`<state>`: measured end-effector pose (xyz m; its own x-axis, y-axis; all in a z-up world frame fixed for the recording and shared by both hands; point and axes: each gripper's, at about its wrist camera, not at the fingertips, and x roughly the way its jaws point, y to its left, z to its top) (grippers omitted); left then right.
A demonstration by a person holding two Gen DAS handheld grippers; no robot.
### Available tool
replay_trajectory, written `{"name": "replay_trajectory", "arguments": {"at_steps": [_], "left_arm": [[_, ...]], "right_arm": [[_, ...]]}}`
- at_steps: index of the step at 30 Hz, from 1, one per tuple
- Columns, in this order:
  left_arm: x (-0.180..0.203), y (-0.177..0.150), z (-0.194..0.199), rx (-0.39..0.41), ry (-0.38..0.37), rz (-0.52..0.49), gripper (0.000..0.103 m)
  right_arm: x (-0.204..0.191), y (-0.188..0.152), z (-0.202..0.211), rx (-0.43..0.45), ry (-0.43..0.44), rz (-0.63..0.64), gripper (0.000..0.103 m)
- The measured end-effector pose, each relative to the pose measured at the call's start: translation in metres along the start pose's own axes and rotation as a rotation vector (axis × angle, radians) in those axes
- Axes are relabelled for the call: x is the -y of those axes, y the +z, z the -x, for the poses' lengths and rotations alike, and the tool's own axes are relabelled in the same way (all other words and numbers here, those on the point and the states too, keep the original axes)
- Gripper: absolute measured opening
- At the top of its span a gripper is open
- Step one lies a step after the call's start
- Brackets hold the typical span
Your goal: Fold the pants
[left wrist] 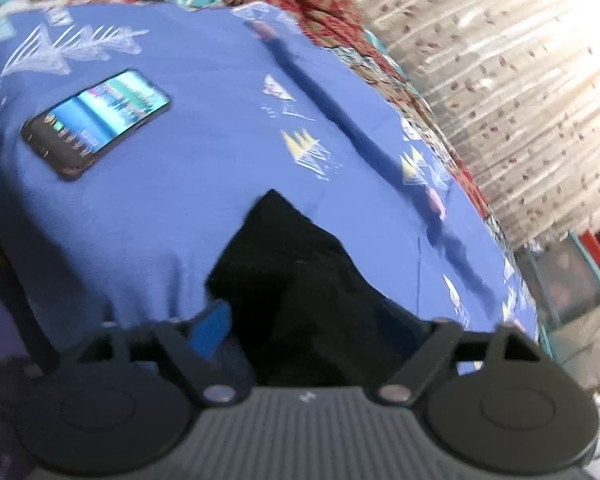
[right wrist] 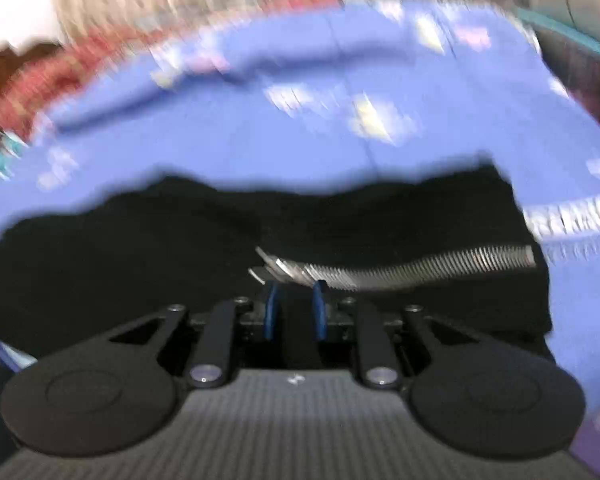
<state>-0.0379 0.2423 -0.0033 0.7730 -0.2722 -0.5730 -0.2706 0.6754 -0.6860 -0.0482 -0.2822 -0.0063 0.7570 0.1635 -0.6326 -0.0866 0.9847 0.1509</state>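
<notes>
Black fabric pants [right wrist: 260, 236] lie bunched on the blue patterned bedsheet [left wrist: 220, 168], near its front edge. The right gripper [right wrist: 294, 312], jaws narrow, pinches dark cloth by the zipper [right wrist: 400, 268], likely to lift. The left gripper [left wrist: 300, 320] sits over cloth; its jaw state is unclear. A black smartphone [left wrist: 96, 124] lies well apart.
</notes>
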Motion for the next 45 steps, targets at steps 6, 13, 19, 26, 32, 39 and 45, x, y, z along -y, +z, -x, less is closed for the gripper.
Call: {"name": "replay_trajectory", "arguments": {"at_steps": [6, 13, 19, 26, 32, 39, 45], "left_arm": [[-0.024, 0.003, -0.039, -0.089, -0.031, 0.086, 0.099], [-0.025, 0.004, -0.076, -0.083, -0.087, 0.117, 0.093], [-0.021, 0.005, -0.074, -0.107, -0.17, 0.1, 0.047], [0.091, -0.009, -0.06, -0.061, -0.293, -0.298, 0.047], [0.198, -0.076, -0.084, -0.201, -0.399, -0.72, 0.047], [0.22, -0.179, -0.141, -0.462, -0.319, -0.995, 0.053], [0.21, -0.182, -0.087, -0.388, -0.325, -1.097, 0.082]], "right_arm": [[-0.082, 0.023, -0.027, -0.07, 0.262, 0.085, 0.022], [-0.162, 0.037, -0.116, -0.287, 0.462, -0.025, 0.021], [-0.164, 0.027, -0.153, -0.403, 0.405, -0.189, 0.014], [-0.138, 0.021, -0.13, -0.382, 0.466, -0.344, 0.02], [-0.062, 0.017, -0.076, -0.19, 0.382, -0.481, 0.02], [0.0, 0.0, -0.039, -0.076, 0.3, -0.579, 0.023], [-0.021, 0.021, -0.035, -0.059, 0.4, -0.395, 0.049]]}}
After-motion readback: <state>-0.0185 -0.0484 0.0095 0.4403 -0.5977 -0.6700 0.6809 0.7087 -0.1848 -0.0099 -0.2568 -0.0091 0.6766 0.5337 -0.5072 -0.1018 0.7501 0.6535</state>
